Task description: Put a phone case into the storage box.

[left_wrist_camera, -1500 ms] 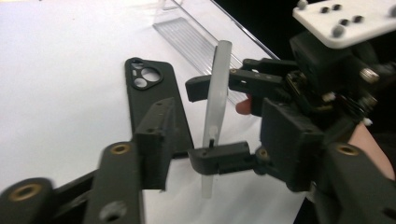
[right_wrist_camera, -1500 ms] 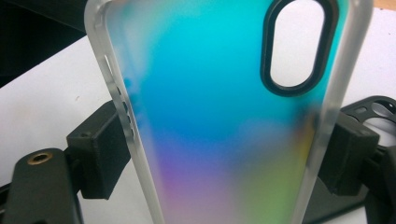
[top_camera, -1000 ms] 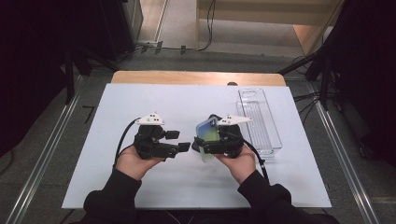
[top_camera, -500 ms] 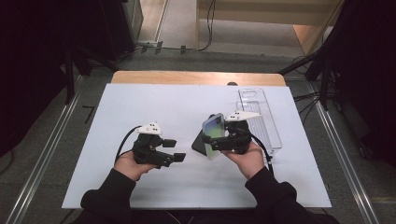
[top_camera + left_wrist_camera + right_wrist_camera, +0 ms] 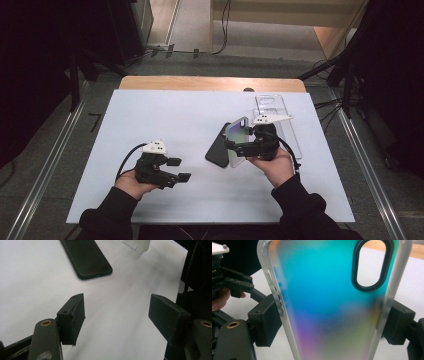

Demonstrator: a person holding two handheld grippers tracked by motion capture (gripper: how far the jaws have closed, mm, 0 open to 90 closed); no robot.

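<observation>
The right hand-held gripper [image 5: 239,148] clamps the iridescent phone case [image 5: 332,302] upright. The left hand-held gripper [image 5: 116,312], jaws apart and just widened, holds nothing. A black phone [image 5: 86,257], seemingly face-down, lies on the tabletop [image 5: 165,120].

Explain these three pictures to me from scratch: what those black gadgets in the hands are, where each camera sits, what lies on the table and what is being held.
A person sits at a white table and holds a hand-operated clamp with two black jaws, called a gripper, in each hand. The high view looks down from above the person. The other two pictures come from small cameras riding on the grippers, looking along their jaws.

The left gripper is open with nothing between its jaws, hovering over bare table. The right gripper is shut on an iridescent phone case, gripped by its frosted edges and held upright; the oval hole is for a camera lens.

A black phone lies flat on the table beside it. A clear case lies farther back near the right edge.
</observation>
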